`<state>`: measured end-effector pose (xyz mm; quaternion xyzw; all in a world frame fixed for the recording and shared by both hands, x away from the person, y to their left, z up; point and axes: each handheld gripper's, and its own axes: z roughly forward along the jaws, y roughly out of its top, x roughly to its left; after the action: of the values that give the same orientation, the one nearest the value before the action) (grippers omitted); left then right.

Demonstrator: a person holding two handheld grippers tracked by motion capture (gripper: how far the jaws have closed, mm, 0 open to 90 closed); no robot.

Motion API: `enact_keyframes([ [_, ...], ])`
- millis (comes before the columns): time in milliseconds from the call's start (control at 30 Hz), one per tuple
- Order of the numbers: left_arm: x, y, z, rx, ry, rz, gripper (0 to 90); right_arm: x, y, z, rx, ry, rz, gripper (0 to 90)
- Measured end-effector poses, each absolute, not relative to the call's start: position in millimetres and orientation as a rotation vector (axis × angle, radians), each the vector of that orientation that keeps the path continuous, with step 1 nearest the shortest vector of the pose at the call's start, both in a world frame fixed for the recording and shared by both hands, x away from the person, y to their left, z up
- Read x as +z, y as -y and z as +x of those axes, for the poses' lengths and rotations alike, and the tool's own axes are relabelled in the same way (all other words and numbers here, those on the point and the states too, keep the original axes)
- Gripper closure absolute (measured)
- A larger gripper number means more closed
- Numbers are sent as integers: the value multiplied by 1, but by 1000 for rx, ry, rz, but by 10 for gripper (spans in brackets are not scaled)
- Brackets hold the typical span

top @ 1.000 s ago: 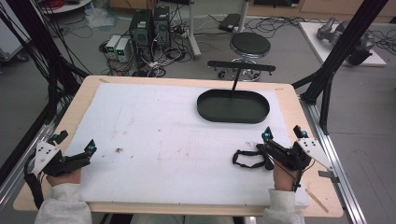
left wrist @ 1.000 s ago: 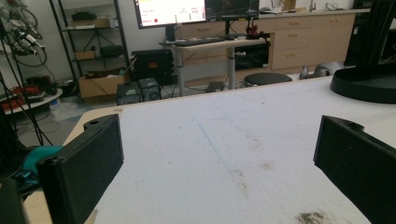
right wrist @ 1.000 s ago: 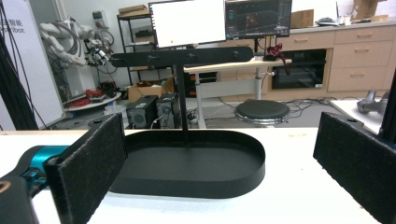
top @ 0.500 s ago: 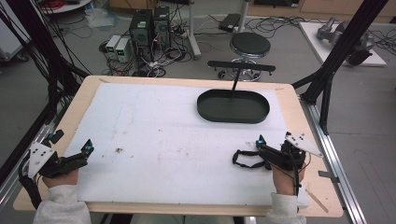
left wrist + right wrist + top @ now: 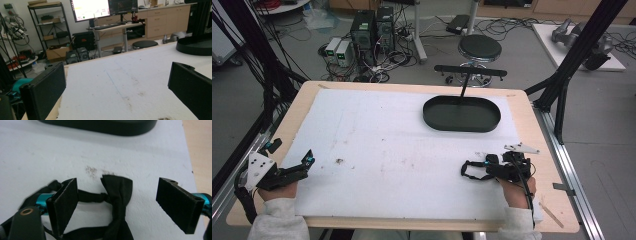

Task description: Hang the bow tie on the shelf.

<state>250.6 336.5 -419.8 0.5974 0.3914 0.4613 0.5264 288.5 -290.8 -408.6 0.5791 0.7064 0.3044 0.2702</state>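
left gripper (image 5: 307, 161): being held at the table's 8 o'clock, jaws spread wide, nothing between | bow tie (image 5: 117, 195): lying on the white mat (image 5: 387, 140) at 4 o'clock; judged light, soft, floppy; best being taken at the knot | right gripper (image 5: 125, 207): jaws just closing, being straddled over the bow, no pad pressing yet | black tray (image 5: 461, 114): at 1 o'clock

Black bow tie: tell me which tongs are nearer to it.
Right. The right tongs straddle the black bow tie, jaws closing but not yet touching. The left tongs sit far across the table.
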Motion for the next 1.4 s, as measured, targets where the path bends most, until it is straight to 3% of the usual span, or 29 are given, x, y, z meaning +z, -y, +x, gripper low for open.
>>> enact_keyframes([
  [533, -423, -334, 253, 1130, -949, 1457, 17, -431, 302, 302, 747, -2026, 1670, 370],
  [700, -423, -334, 253, 1135, -950, 1461, 17, -434, 303, 303, 719, -2050, 1661, 495],
  [733, -423, -334, 252, 1148, -950, 1466, 17, -433, 304, 302, 729, -2055, 1652, 583],
  [767, -423, -334, 252, 1148, -950, 1466, 17, -433, 304, 302, 729, -2055, 1652, 583],
  [833, -424, -333, 253, 1145, -951, 1471, 17, -433, 305, 302, 740, -2053, 1636, 698],
  [967, -424, -331, 253, 1156, -955, 1478, 18, -432, 302, 301, 726, -2034, 1599, 748],
  [1400, -424, -332, 252, 1182, -962, 1470, 18, -391, 298, 279, 913, -1775, 1383, 759],
])
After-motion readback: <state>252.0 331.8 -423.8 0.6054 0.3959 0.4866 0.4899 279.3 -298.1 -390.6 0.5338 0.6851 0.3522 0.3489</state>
